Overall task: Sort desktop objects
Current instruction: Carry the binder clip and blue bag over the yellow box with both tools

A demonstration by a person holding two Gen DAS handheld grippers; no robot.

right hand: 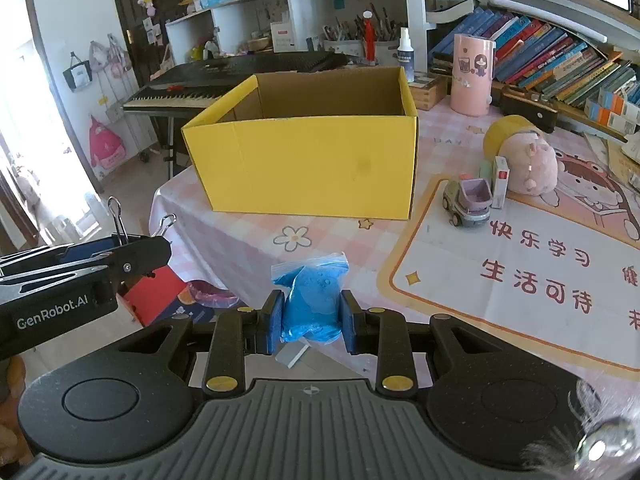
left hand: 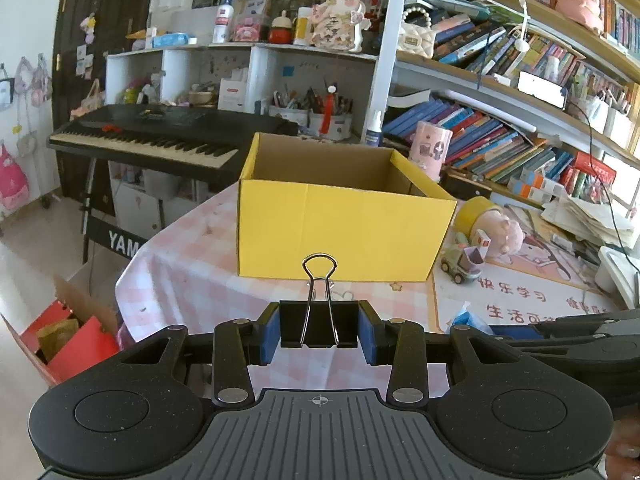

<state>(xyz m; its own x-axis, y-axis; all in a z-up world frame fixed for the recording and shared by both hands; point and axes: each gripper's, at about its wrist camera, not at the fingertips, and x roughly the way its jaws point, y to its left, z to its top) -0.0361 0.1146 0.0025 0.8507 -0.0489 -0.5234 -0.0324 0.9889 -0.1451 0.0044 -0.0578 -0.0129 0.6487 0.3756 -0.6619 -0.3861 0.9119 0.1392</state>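
Above the checked tablecloth (right hand: 248,240), both grippers tilt downward: left gripper (left hand: 319,330) clamps a binder clip (left hand: 319,320), right gripper (right hand: 311,320) a blue bag (right hand: 310,300).

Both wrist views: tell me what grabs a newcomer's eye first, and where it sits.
The yellow box stands out first, open-topped on the checked tablecloth, straight ahead of both grippers. Next come the held things: the left gripper clamps a black binder clip, and the right gripper squeezes a blue bag. To the right of the box, a toy truck sits on the printed mat by a plush pig.
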